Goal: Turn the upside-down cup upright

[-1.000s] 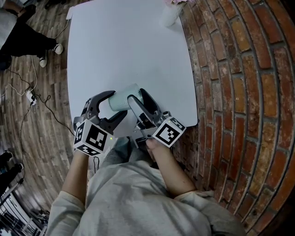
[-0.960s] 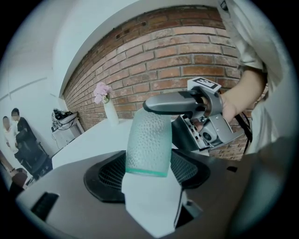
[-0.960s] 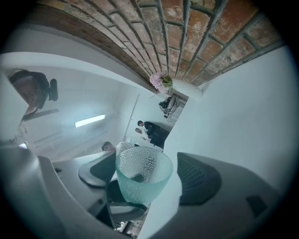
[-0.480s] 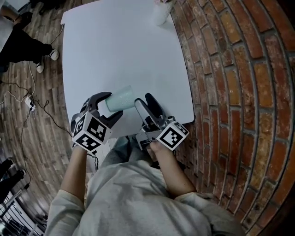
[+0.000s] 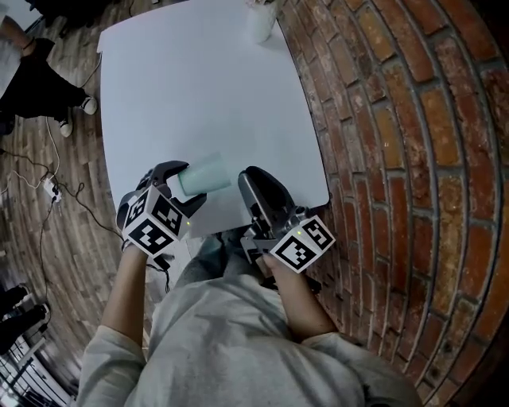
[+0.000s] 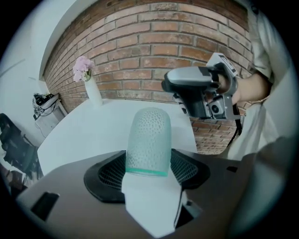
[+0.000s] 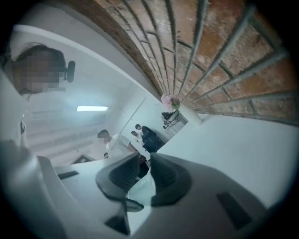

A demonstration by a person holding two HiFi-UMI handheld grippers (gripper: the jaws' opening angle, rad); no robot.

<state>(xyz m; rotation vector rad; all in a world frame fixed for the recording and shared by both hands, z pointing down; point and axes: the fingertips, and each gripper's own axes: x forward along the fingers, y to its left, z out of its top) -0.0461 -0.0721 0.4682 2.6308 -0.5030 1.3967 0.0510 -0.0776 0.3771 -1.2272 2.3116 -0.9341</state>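
A pale green textured cup (image 5: pixel 203 175) sits tilted on its side between the jaws of my left gripper (image 5: pixel 183 186), over the near edge of the white table (image 5: pixel 199 87). In the left gripper view the cup (image 6: pixel 148 137) points away from the camera, and the left gripper (image 6: pixel 148 163) is shut on its near end by the green band. My right gripper (image 5: pixel 253 178) hangs to the cup's right, apart from it. Its jaws are closing, and in its own view the right gripper (image 7: pixel 144 173) has nothing between them.
A white vase (image 5: pixel 261 19) with pink flowers (image 6: pixel 83 66) stands at the table's far corner. A brick wall (image 5: pixel 398 159) runs along the table's right side. Wood floor with cables (image 5: pixel 48 171) lies on the left, where people stand.
The right gripper has let go of the cup, drawn back to the right and narrowed its jaws. The left gripper keeps the cup and has sunk a little.
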